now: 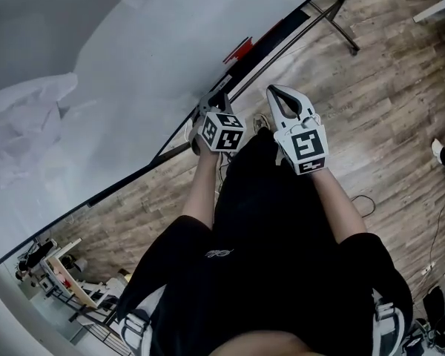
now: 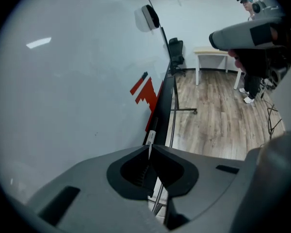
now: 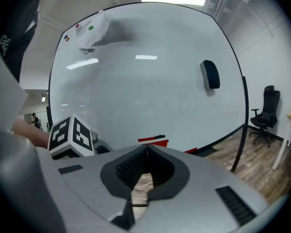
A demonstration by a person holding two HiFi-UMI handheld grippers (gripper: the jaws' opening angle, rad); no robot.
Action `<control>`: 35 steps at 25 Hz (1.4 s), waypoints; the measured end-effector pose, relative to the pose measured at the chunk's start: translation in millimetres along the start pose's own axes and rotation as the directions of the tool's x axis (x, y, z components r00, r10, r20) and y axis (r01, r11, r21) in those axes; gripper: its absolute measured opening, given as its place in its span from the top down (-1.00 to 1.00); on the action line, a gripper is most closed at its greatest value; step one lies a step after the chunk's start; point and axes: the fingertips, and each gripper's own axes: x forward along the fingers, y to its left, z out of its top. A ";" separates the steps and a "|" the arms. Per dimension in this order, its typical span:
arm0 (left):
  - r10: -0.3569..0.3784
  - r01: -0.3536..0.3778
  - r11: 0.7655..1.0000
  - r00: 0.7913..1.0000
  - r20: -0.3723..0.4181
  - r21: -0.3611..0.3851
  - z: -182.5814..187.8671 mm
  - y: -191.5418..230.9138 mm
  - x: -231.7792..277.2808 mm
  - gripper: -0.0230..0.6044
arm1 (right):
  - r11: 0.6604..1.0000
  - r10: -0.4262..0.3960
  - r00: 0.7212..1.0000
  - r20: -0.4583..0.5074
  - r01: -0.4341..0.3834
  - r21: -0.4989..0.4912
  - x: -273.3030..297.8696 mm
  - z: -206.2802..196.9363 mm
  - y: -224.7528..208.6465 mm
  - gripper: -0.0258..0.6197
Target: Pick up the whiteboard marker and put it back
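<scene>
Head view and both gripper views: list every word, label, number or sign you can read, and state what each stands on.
No text can be read in any view.
White label of the whiteboard marker: print too small to read.
Pale script logo on the black shirt: blurred, unreadable.
Cubes of the left gripper and right gripper: square code patterns, no letters.
The whiteboard: no writing visible.

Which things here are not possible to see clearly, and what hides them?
Left gripper view: the near end of the marker lies behind the shut jaws of the left gripper, so contact cannot be told.
Left gripper view: the marker's label print is too small.
Head view: the marker is too small to pick out.
Right gripper view: the right gripper hides part of the lower edge of the whiteboard.
</scene>
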 end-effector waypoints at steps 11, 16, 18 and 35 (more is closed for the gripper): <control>0.006 0.004 0.996 0.994 -0.111 0.092 -17.5 -0.2 33.8 0.75 | 0.999 -0.028 0.999 -0.019 0.029 0.023 11.1 -7.7 -13.7 0.91; 0.007 0.008 0.994 0.990 -0.143 0.107 -22.8 -1.4 41.8 0.66 | 0.999 -0.030 0.999 -0.020 0.031 0.025 13.7 -10.0 -14.2 0.91; 0.016 0.001 0.993 0.989 -0.146 0.118 -22.5 -0.1 42.9 0.66 | 0.999 -0.034 0.999 -0.021 0.034 0.026 12.9 -9.5 -15.1 0.91; 0.029 -0.014 0.992 0.993 -0.118 0.127 -21.0 0.8 42.2 0.71 | 0.999 -0.048 0.998 -0.037 0.049 0.009 -3.0 -13.0 -21.7 0.91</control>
